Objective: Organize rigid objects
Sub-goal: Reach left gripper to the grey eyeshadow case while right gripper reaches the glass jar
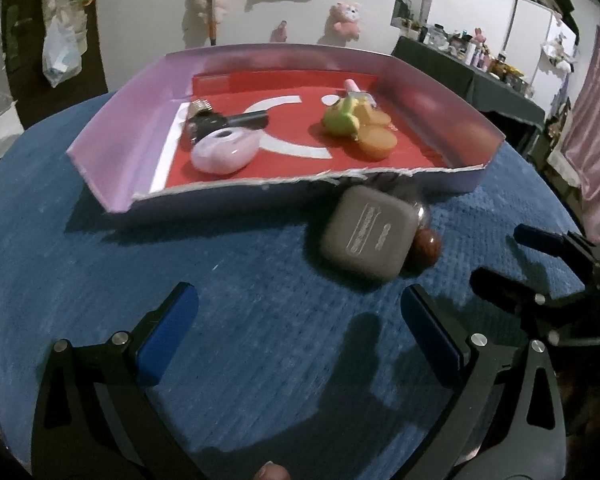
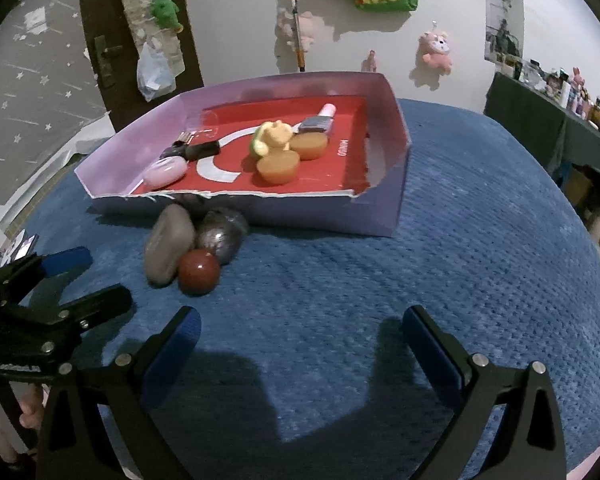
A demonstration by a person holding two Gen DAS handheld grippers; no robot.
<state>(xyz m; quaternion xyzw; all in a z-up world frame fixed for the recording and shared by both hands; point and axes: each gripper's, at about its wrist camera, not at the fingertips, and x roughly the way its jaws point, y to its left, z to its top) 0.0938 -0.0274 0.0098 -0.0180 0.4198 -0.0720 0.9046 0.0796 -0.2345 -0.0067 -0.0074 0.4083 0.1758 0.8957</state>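
Both my left gripper [image 1: 298, 332] and right gripper [image 2: 300, 344] have fingers apart, holding nothing. The grey case [image 1: 367, 232], red ball [image 2: 199, 271] and dark stone [image 2: 222, 234] touch beside the box [image 2: 384, 208]; grabbing one may roll the ball away.

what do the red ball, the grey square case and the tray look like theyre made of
Small dark red ball: probably polished stone or glass, since it shows a sharp glossy highlight. Grey rounded square case: matte plastic by its look, with printed lettering. Shallow lilac tray: cardboard, given its ragged torn front edge.
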